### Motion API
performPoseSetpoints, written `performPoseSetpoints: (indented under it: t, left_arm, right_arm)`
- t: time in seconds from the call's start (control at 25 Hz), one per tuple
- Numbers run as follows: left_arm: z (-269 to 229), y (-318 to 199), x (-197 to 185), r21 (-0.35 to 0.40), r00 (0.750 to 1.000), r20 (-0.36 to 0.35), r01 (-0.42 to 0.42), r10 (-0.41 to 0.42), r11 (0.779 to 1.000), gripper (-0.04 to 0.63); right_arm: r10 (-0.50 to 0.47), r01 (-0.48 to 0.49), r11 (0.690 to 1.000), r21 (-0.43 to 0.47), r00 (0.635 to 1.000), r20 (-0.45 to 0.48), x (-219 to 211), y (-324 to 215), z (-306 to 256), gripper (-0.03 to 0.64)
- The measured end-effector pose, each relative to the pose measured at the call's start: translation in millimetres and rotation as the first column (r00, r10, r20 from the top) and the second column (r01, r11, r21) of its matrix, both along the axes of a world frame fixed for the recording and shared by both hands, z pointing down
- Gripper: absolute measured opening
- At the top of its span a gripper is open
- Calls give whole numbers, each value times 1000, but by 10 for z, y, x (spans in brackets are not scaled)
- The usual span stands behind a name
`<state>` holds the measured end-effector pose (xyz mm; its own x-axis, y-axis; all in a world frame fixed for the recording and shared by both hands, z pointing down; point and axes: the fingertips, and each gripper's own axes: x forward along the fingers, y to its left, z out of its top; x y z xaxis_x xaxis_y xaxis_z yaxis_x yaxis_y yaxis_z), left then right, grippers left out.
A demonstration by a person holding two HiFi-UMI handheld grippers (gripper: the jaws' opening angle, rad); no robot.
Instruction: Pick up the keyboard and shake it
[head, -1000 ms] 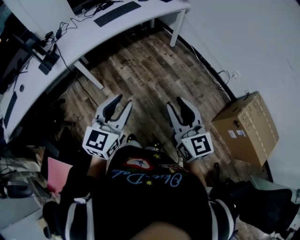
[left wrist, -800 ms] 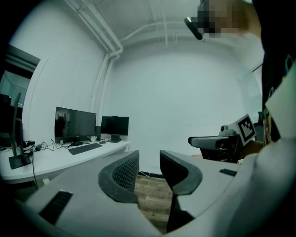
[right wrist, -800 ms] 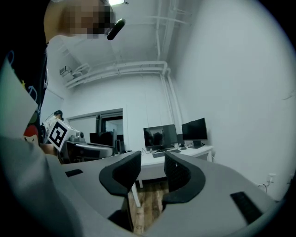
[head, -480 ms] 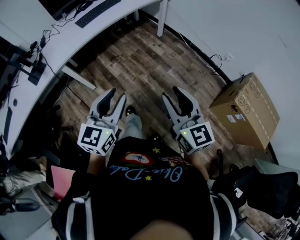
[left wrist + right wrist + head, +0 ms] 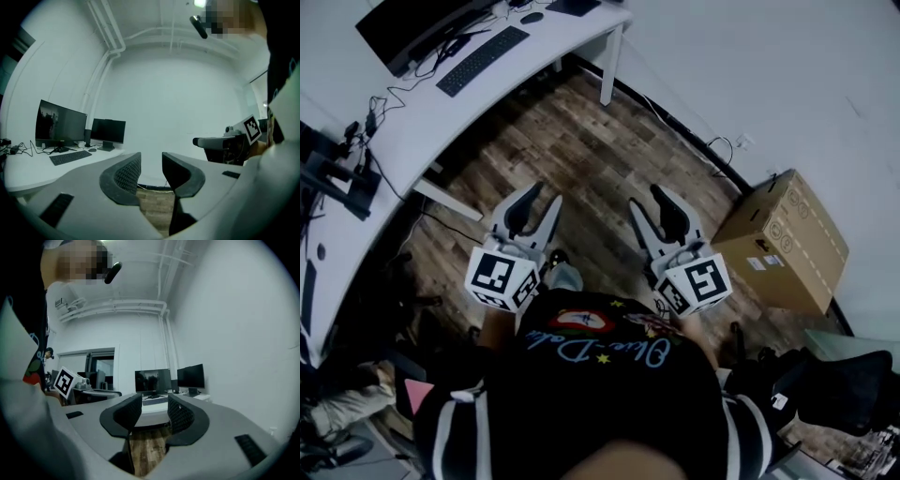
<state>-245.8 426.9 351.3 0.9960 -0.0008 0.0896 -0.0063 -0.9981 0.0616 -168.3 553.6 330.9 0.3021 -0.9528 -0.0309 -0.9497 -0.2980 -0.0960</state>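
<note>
Walking toward a white desk (image 5: 403,131), a person holds a gripper in each hand at waist height over wood flooring. Compared with a second ago, the black keyboard (image 5: 483,60) sits fuller in the head view, and a dark monitor (image 5: 417,26) now shows behind it. The keyboard lies flat on the desk, well apart from both grippers. The left gripper (image 5: 542,197) has its jaws partly apart, as before, with nothing between them. The right gripper (image 5: 649,197) has just been opening its jaws wider, and it is also empty. This looks like the approach, with the pick-up not yet started.
</note>
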Motion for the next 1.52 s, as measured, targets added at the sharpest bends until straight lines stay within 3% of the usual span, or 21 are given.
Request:
performPoseSetpoints:
  t: [0.24, 0.8, 1.12, 1.32, 1.52]
  left_arm:
    - [-70, -629, 280, 1, 1000, -16, 8, -8, 1000, 118]
    - [-62, -2153, 517, -7, 999, 10, 37, -37, 999, 118]
    - [93, -2542, 596, -48, 998, 22, 54, -53, 997, 118]
    - [211, -2705, 655, -76, 994, 49, 103, -100, 992, 118]
    - [205, -3008, 842, -69, 979, 35, 201, -199, 977, 118]
  right_arm:
    - [-30, 30, 1000, 1, 999, -17, 295, -657, -82, 143]
    - [-87, 87, 996, -13, 996, -3, 571, -2210, -100, 143]
    - [-105, 106, 993, -59, 994, 17, 671, -2628, 51, 143]
    - [-155, 157, 985, -74, 987, 29, 820, -2870, 117, 143]
    - [-243, 244, 968, -62, 970, 11, 1165, -3330, 119, 144]
